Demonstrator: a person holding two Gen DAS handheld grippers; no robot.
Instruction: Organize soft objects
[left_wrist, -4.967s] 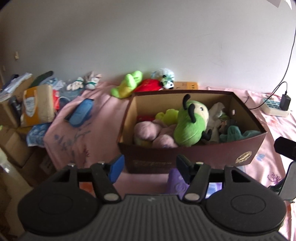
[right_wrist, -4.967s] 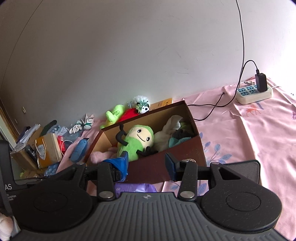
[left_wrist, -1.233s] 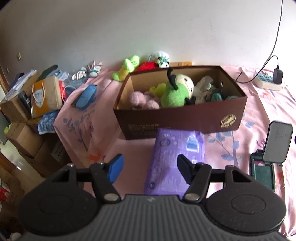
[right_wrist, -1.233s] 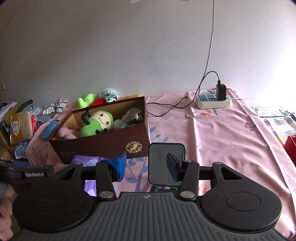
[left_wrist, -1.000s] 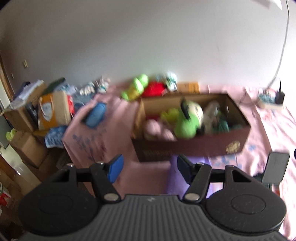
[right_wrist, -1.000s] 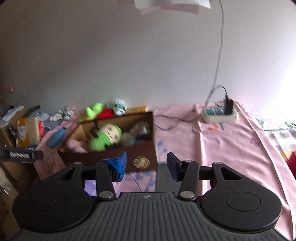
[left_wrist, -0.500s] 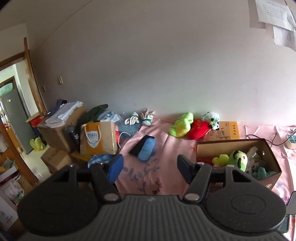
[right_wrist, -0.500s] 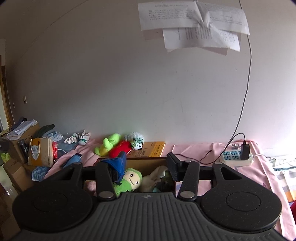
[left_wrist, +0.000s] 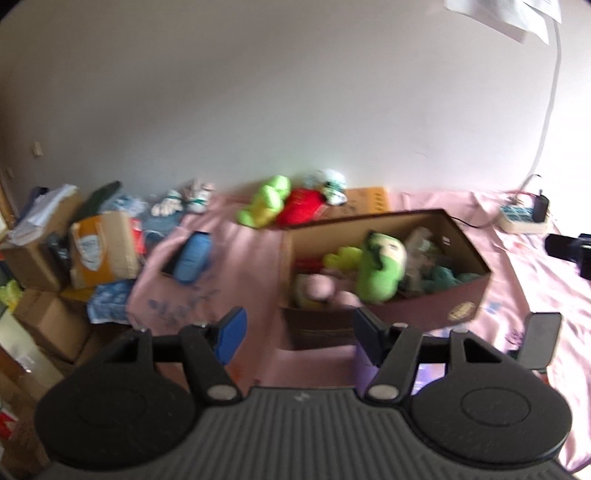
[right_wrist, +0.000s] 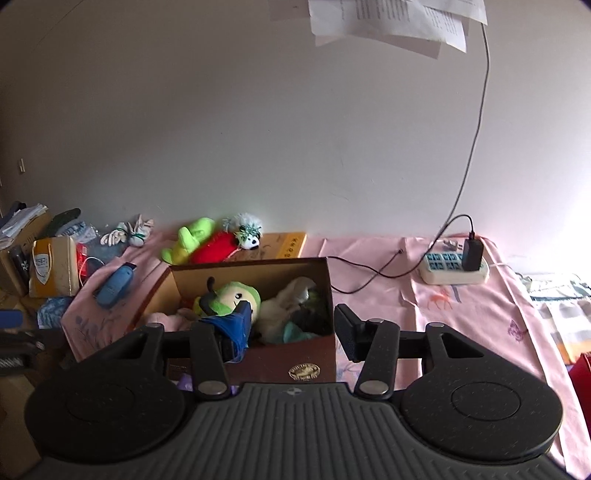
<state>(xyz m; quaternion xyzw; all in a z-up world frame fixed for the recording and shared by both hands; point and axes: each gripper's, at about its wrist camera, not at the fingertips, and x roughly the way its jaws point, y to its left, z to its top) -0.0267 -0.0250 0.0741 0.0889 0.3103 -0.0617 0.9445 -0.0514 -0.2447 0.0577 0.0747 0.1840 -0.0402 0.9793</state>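
A pink-covered bed carries a brown box near its left edge, full of soft toys, a green plush uppermost. More toys lie along the far edge behind the box. The left gripper hangs released, holding nothing. The right gripper is likewise unclenched and bare. A power strip sits at the far right.

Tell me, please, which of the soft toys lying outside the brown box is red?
The red plush toy behind the brown box, lying between the lime-green plush and the small white-and-black plush by the wall.
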